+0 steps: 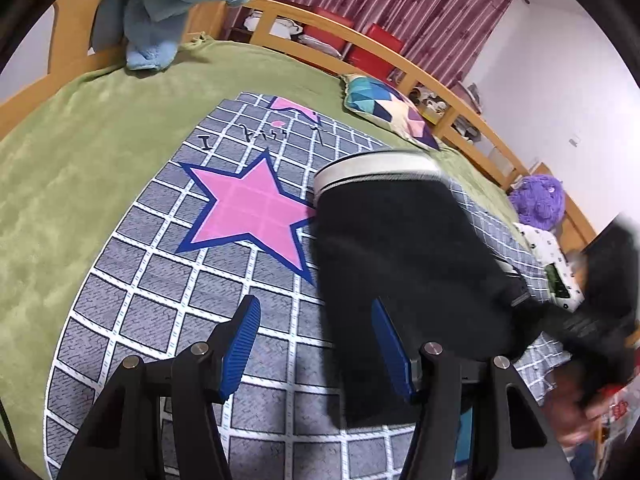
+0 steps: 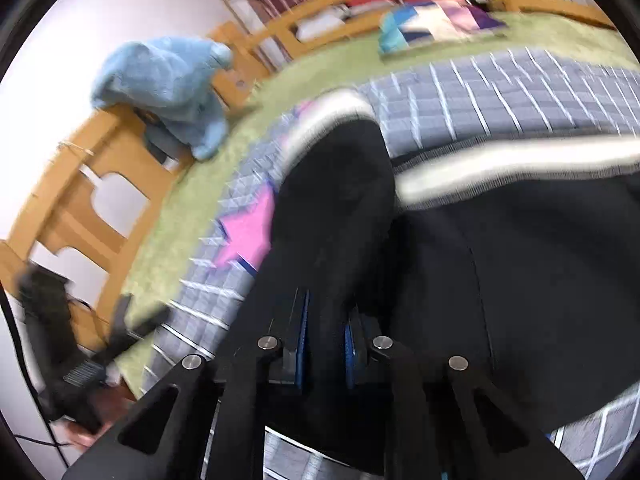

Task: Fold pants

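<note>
Black pants (image 1: 400, 240) with a white and grey waistband (image 1: 372, 164) lie on a grey grid mat (image 1: 160, 280) on the bed. My left gripper (image 1: 314, 312) hovers open over the mat, and its right finger (image 1: 390, 344) stands over the near edge of the black cloth without pinching it. In the right wrist view, my right gripper (image 2: 326, 324) is shut on a raised fold of the black pants (image 2: 332, 220). The rest of the pants (image 2: 520, 260) spreads to the right under the blurred waistband (image 2: 500, 164).
The mat has pink stars (image 1: 252, 208) and lies on a green blanket (image 1: 80, 140) inside a wooden bed frame (image 1: 400, 56). A blue plush (image 1: 168, 4) hangs at the headboard. A patterned pillow (image 1: 384, 108) and a purple plush (image 1: 538, 200) sit at the far side.
</note>
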